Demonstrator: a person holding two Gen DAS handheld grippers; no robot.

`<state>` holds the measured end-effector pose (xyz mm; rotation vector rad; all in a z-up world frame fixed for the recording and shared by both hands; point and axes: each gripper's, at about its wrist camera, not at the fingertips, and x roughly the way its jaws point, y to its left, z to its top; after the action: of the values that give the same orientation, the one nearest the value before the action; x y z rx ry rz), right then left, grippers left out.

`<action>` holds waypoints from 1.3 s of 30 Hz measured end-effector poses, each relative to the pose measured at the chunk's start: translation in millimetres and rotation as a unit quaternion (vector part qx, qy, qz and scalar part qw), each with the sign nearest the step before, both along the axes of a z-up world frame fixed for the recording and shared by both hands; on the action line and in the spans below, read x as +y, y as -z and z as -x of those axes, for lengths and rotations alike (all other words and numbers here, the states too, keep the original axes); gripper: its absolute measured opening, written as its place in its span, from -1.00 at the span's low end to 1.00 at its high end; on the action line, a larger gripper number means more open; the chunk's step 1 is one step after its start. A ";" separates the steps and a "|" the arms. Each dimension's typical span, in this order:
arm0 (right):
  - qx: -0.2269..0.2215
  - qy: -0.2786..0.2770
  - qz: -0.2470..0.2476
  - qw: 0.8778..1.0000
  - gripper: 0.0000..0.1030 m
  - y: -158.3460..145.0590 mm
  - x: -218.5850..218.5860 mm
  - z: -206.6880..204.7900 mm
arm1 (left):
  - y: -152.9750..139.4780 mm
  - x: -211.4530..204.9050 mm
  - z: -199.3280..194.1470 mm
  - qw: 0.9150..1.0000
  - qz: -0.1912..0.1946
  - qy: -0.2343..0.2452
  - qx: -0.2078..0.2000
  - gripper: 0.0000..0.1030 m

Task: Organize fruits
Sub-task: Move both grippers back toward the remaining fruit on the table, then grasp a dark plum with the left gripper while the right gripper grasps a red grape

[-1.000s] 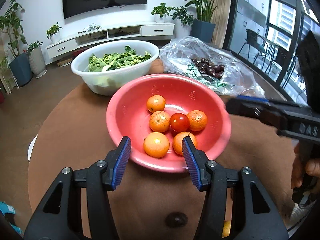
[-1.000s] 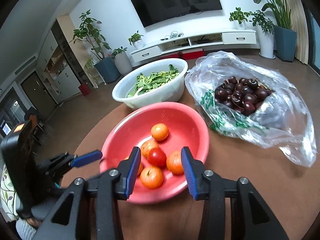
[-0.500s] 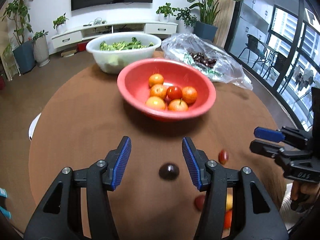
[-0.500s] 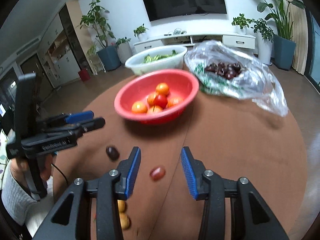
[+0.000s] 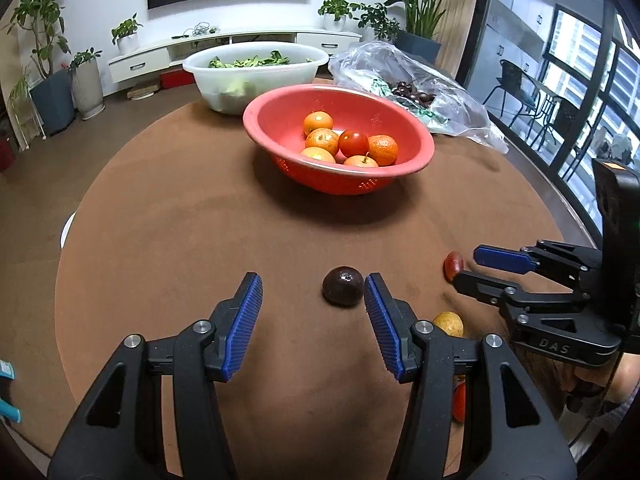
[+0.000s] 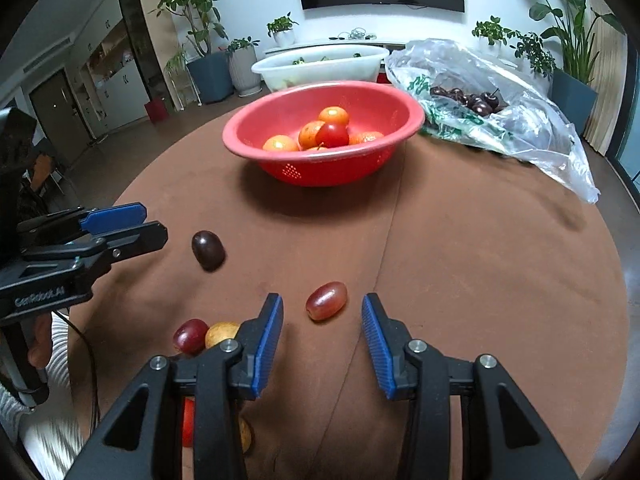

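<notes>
The left tongs (image 5: 312,304) are being held spread, empty, just beside the dark fruit (image 5: 343,291) lying on the desk (image 5: 180,208) in front of the red bowl (image 5: 416,136). The right tongs (image 6: 322,314) are being held spread, the red grape (image 6: 326,301) lying unpinched between them.

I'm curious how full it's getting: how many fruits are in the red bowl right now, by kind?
Mandarins: 5
Tomato: 1
Total in the red bowl: 6
</notes>
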<state>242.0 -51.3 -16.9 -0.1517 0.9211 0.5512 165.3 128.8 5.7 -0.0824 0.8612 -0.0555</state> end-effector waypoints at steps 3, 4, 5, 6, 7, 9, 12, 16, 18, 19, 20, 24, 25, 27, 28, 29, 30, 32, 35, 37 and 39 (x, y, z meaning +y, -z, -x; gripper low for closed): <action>0.000 0.000 0.005 1.000 -0.24 2.7 3.3 -1.2 | 1.4 -1.1 -0.6 1.000 -0.003 0.002 0.001 -0.01; 0.001 -0.003 0.007 1.000 -0.31 3.6 5.0 -1.7 | 1.9 -1.2 -2.5 1.000 -0.003 0.003 0.003 -0.01; 0.000 -0.004 0.011 1.000 -0.41 3.9 7.1 -1.7 | 2.6 -1.5 -3.2 1.000 -0.003 0.003 0.004 -0.01; -0.003 -0.005 0.018 1.000 -0.44 4.6 8.9 -2.1 | 3.2 -1.4 -4.6 1.000 -0.003 0.003 0.005 -0.01; -0.008 -0.005 0.023 1.000 -0.44 4.9 10.3 -1.7 | 3.7 -1.1 -5.2 1.000 -0.003 0.003 0.006 -0.01; -0.012 -0.004 0.027 1.000 -0.46 5.5 11.2 -1.4 | 4.3 -0.9 -6.1 1.000 -0.004 0.003 0.006 -0.01; -0.016 -0.004 0.034 0.999 -0.55 5.9 10.6 -1.6 | 5.1 -1.1 -7.2 1.000 -0.003 0.005 0.008 -0.01; -0.015 -0.004 0.028 0.999 -0.56 5.9 7.0 -1.7 | 7.2 -1.6 -9.0 1.000 -0.005 0.008 0.011 -0.01; -0.012 -0.002 0.020 1.000 -0.56 5.6 4.9 -2.1 | 8.5 -1.9 -10.4 1.000 -0.005 0.009 0.013 -0.01; -0.009 -0.001 0.014 1.000 -0.56 5.1 3.6 -2.5 | 9.2 -2.2 -11.5 1.000 -0.005 0.010 0.014 -0.01; -0.005 0.000 0.008 1.000 -0.56 5.0 1.9 -2.4 | 10.0 -2.8 -13.2 1.000 -0.004 0.012 0.015 -0.01; 0.002 0.007 -0.016 1.000 -0.56 1.8 -4.3 -3.4 | 14.9 -8.1 -21.2 1.000 -0.009 0.019 0.022 -0.01; 0.002 0.009 -0.020 1.000 -0.56 1.0 -5.8 -3.6 | 16.3 -9.7 -23.3 0.999 -0.010 0.021 0.025 -0.01; 0.004 0.010 -0.025 1.000 -0.56 0.4 -6.6 -3.3 | 18.9 -13.4 -27.7 0.999 -0.015 0.025 0.027 -0.01; 0.006 0.011 -0.029 0.999 -0.56 0.1 -7.4 -3.3 | 20.2 -15.0 -29.6 0.999 -0.018 0.028 0.028 -0.01; 0.008 0.011 -0.032 0.999 -0.56 -0.2 -7.7 -3.2 | 21.7 -17.0 -32.6 0.999 -0.022 0.029 0.029 -0.01; 0.008 0.011 -0.033 0.999 -0.56 -0.3 -8.0 -3.0 | 23.0 -18.0 -33.5 0.999 -0.023 0.030 0.029 -0.01; 0.007 0.011 -0.035 0.999 -0.56 -1.3 -8.5 -2.1 | 26.1 -19.7 -37.1 0.999 -0.023 0.033 0.033 -0.01; 0.006 0.012 -0.038 0.999 -0.56 -2.4 -9.3 -2.2 | 30.2 -21.6 -42.4 0.999 -0.019 0.034 0.036 -0.01; 0.007 0.014 -0.041 0.999 -0.56 -2.9 -10.4 -2.6 | 32.5 -22.1 -44.7 0.999 -0.015 0.033 0.040 -0.01; 0.008 0.015 -0.043 0.999 -0.56 -2.9 -11.3 -2.6 | 33.9 -21.3 -46.8 0.999 -0.010 0.031 0.040 -0.07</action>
<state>244.6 -62.6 -14.0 -0.0561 0.9126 0.5646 212.1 107.5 -28.1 -0.0404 0.9447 -0.1020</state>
